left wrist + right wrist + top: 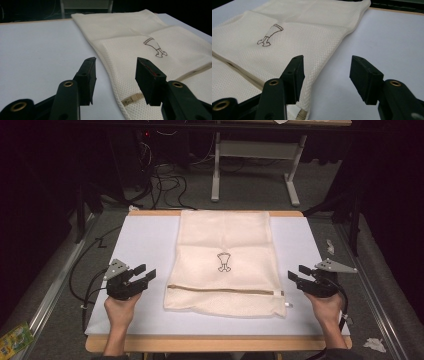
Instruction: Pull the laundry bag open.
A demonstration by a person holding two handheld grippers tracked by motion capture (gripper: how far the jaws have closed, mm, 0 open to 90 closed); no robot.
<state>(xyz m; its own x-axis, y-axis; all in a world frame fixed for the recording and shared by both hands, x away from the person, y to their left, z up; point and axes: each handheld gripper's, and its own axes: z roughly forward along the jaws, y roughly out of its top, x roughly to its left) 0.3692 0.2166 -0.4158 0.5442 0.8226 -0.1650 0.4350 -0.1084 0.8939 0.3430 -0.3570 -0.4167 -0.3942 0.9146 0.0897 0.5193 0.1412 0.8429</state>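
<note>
1. No word, brand name or number can be read in any of the views.
2. The only sign is a small dark outline drawing on the cream mesh bag [225, 260] — it stands near the middle of the bag, above the zipper [225, 290]. It carries no letters.
3. A green-yellow packet [14, 339] lies on the floor at the lower left — its print is too small to read.

A lab or recording studio is suggested; a white-topped table [145, 245] is ringed by black curtains [45, 180], metal rails [55, 285] and loose cables [165, 182] (grey carpet underneath); a bench frame [255, 165] is seen behind.
</note>
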